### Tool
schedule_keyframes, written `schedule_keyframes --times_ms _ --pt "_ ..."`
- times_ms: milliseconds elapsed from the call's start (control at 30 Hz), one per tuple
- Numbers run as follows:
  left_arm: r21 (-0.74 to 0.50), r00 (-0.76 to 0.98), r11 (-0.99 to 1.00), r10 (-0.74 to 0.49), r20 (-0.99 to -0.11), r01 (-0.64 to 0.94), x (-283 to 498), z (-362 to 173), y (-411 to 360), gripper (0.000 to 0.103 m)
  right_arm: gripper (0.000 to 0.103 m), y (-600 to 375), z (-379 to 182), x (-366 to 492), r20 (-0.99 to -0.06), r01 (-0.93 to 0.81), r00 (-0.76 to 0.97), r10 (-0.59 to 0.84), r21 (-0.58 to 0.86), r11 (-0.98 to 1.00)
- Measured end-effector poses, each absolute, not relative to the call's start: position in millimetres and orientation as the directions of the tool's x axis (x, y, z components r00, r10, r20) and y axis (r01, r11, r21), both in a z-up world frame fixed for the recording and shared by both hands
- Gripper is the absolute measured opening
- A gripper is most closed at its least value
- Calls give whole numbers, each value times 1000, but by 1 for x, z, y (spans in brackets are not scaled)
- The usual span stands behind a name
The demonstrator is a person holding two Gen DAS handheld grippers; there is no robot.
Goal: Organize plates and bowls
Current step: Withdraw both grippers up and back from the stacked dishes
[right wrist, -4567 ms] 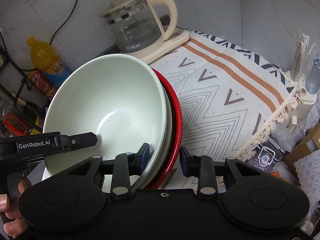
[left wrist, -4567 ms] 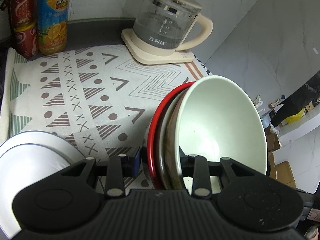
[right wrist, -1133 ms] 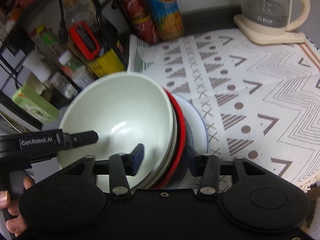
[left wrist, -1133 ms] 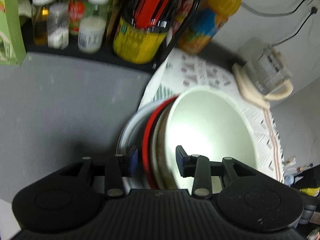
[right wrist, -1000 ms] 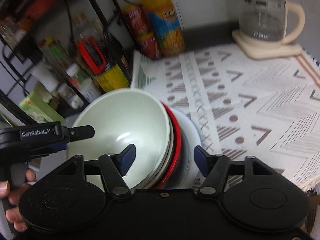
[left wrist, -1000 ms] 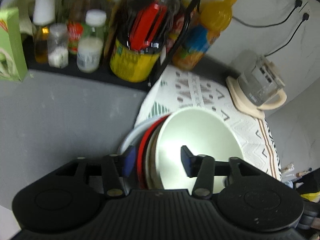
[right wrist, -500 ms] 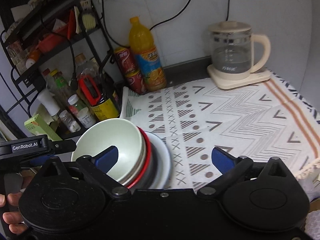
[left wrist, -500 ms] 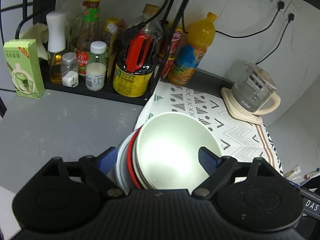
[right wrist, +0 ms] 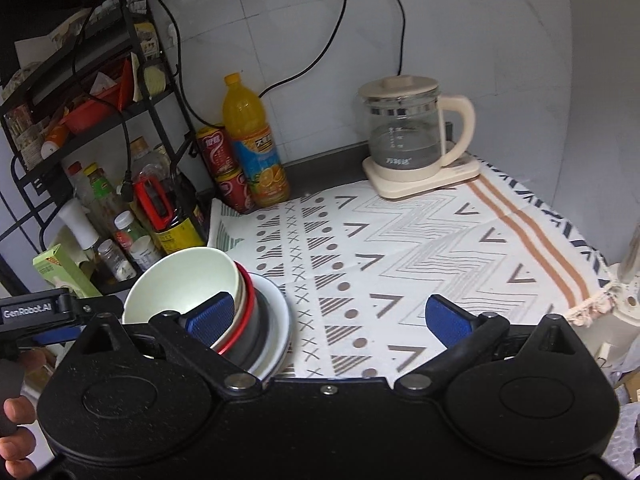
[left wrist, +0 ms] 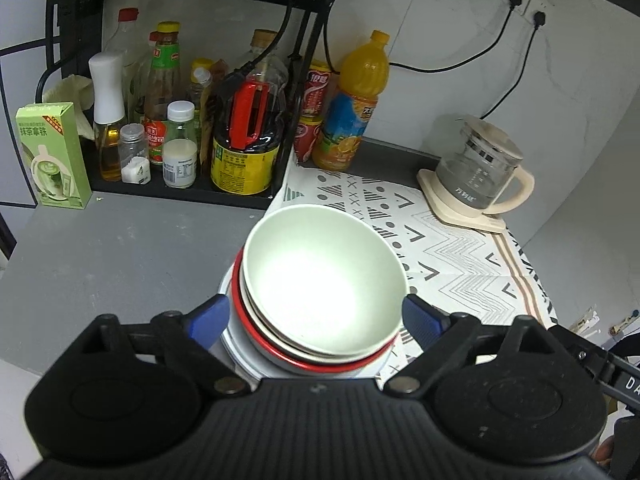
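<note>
Now the pale green bowl [left wrist: 320,276] is seen nested in the red-rimmed bowl [left wrist: 304,362] on the white plate [right wrist: 276,320]; left tongs [left wrist: 316,320] and right tongs [right wrist: 338,316] are spread wide, nothing gripped.

Pale green bowl [left wrist: 320,276] atop red-rimmed bowl [left wrist: 256,332], white plate [right wrist: 276,320].

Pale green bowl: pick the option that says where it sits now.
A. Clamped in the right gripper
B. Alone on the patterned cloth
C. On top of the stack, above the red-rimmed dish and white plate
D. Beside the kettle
C: the pale green bowl nests on the red-rimmed dish, above the white plate; both grippers' fingers are spread wide, gripping nothing.
</note>
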State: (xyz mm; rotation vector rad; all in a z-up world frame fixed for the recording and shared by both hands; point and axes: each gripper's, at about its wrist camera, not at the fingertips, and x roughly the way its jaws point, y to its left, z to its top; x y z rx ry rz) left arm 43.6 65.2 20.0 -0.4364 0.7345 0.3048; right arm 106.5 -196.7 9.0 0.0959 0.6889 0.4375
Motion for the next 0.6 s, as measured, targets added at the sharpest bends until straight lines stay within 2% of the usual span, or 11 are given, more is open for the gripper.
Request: schedule_keyframes --times_ms 200,600 --pt "-267 729 890 101 -677 -371 33 23 51 102 103 -214 11 93 -590 -313 722 362 189 931" --pt "-229 767 927 87 -635 -296 10 27 31 103 103 -242 13 58 -566 -228 784 257 124 966"
